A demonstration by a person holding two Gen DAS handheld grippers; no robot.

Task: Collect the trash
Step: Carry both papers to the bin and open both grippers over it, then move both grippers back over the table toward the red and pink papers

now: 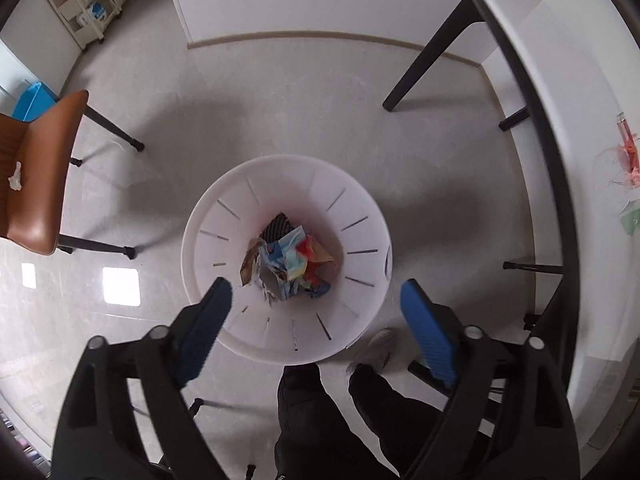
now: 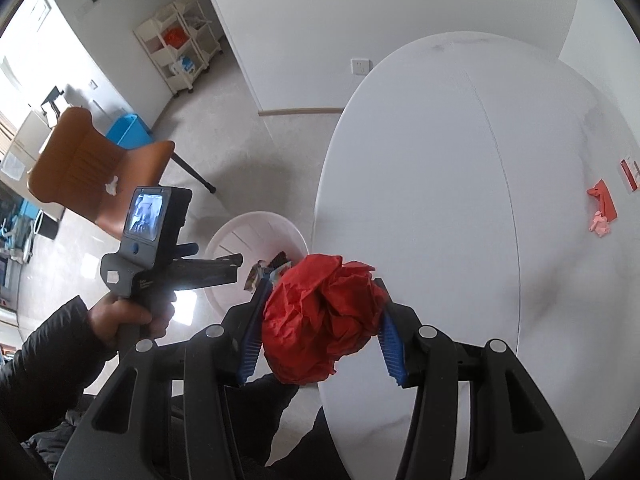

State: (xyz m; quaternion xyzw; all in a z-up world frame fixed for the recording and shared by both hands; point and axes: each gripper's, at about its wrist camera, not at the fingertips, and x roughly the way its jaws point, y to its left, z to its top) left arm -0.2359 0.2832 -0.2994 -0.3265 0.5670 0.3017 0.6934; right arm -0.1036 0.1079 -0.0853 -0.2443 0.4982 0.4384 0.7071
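Left wrist: white bin [image 1: 224,200] on floor holds crumpled wrappers [image 1: 290,262].

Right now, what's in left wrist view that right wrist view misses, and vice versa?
Left wrist only: the open, empty left gripper straight above the bin, black table legs, a shoe.
Right wrist only: the right gripper clamping a crumpled red paper ball, and the hand holding the other gripper.
Both: white bin with wrappers, brown chair, white table.
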